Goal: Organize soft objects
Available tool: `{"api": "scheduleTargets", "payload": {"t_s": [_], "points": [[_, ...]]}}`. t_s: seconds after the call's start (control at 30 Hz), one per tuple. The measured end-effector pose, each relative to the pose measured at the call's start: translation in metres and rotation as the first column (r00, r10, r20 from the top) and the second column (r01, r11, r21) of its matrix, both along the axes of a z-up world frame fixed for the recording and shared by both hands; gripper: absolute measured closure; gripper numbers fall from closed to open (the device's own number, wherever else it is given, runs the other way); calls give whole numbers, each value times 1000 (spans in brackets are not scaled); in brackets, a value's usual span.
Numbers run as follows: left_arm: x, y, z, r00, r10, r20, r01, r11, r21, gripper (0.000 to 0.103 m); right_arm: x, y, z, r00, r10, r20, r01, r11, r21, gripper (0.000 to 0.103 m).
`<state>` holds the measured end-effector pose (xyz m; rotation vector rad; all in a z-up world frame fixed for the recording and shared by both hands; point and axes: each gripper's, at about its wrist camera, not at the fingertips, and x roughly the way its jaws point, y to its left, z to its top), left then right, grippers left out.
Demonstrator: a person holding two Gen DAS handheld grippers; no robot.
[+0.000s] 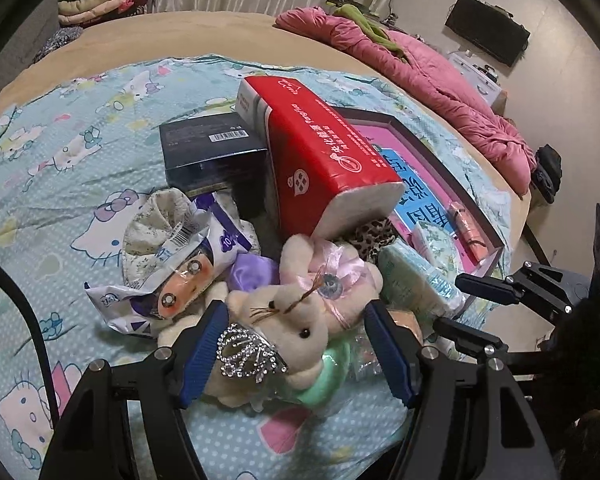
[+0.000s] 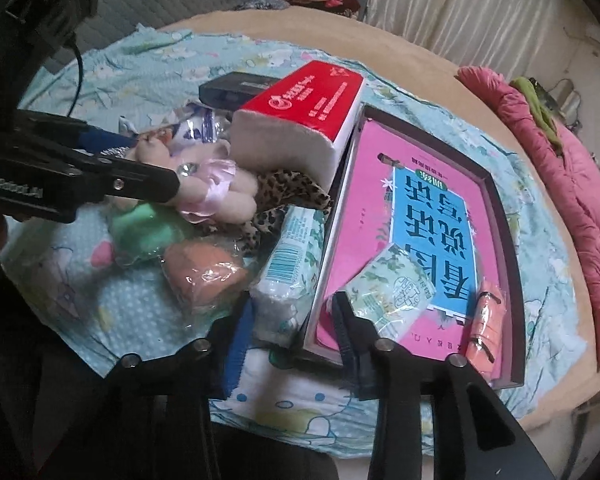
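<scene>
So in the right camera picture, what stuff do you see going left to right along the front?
Orange soft thing in clear wrap → white tissue pack with a barcode → green-patterned tissue pack in the tray → orange roll.

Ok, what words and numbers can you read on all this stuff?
"看图说话": big upside-down characters on the pink book; its smaller print is unreadable.
"10": on the purple packet.
Red tissue pack: white print, too small to read.
Dark box: a barcode, digits too small to read.
</scene>
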<state>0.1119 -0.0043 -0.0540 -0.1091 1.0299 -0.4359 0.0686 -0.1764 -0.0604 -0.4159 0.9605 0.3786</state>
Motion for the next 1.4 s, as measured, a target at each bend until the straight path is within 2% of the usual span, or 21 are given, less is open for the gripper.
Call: {"api": "scheduleTargets", "payload": {"t_s": [0.3,0.6,0.77,0.8,0.9,0.97,1.1,1.4], "points": [[-1,0,-1,1000,-1,5,1,1000,7,33,1,6,-3,1000,-9,-27,8,1000,-19,58],[-1,0,-1,1000,3,3,-3,1000,0,33,10,7,-6,997,-43,-65,44,999,3,58],[-1,-1,-1,1000,4,12,-4,1000,9,34,13,11,-8,998,-48,-50,47,999,-13,72],[-1,-2,-1,1000,4,16,-4,1000,10,35,14,8,-7,997,-61,-51,61,998,1,77],[-2,-1,1,1000,4,28,-4,1000,2,44,16,-4,-2,994,-96,-59,101,991,84,82],[-2,1,2,999,7,36,-7,1000,-8,62,14,-7,4,994,-103,-44,107,988,113,83],[0,6,-3,1000,13,16,-13,999,-36,62,7,-12,19,993,-119,6,116,980,162,83],[-11,14,12,994,91,58,-90,996,-25,66,3,-29,39,980,-197,15,183,935,302,83]]}}
